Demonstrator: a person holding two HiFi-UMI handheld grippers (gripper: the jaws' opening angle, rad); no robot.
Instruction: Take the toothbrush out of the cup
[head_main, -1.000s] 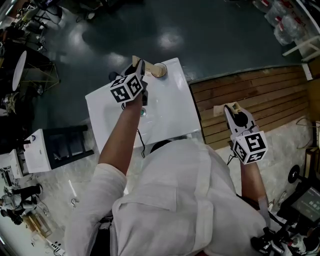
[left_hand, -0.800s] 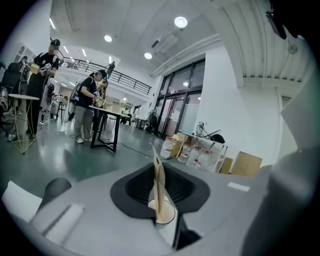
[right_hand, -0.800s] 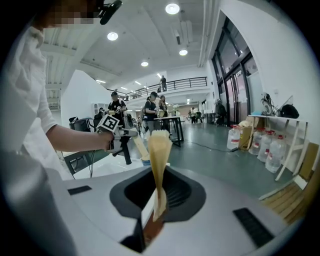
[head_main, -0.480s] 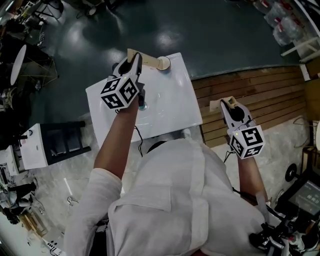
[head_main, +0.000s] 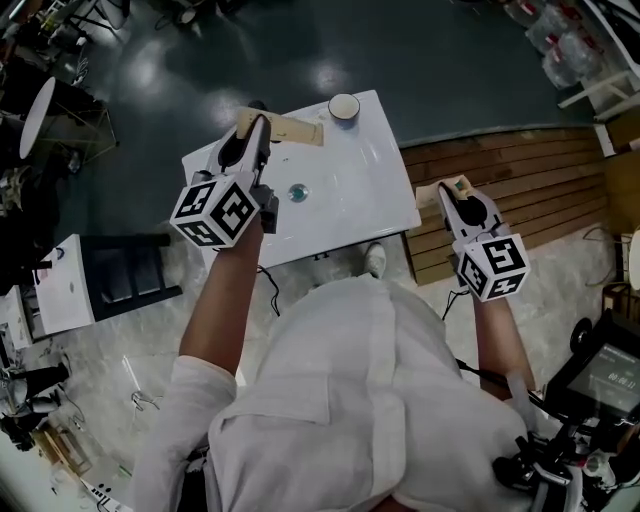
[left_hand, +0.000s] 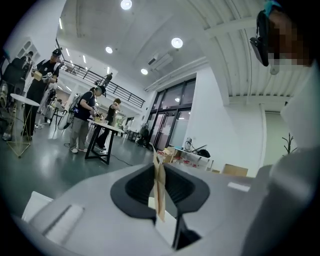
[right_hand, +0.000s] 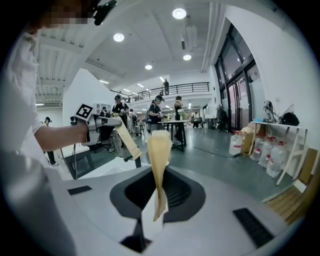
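Note:
A small round cup (head_main: 343, 106) stands at the far edge of the white table (head_main: 370, 210). My left gripper (head_main: 255, 125) hovers over the table's far left part, shut on a long flat tan toothbrush (head_main: 290, 130) whose free end points toward the cup without touching it. In the left gripper view the toothbrush (left_hand: 159, 187) shows edge-on between the jaws. The right gripper view shows that gripper (right_hand: 107, 121) with the tan toothbrush (right_hand: 126, 141) hanging from it. My right gripper (head_main: 458, 190), off the table's right edge, is shut on a tan paper-like piece (right_hand: 159, 165).
A small teal round thing (head_main: 297, 192) lies mid-table. A wooden deck (head_main: 510, 185) lies right of the table, with dark floor beyond. A dark stool with a white box (head_main: 75, 290) stands to the left. Water bottles (right_hand: 270, 150) and people at tables are farther off.
My left gripper rose and drew back to the left with the toothbrush, so its end now sits clear of the cup. My right gripper shifted slightly toward the table.

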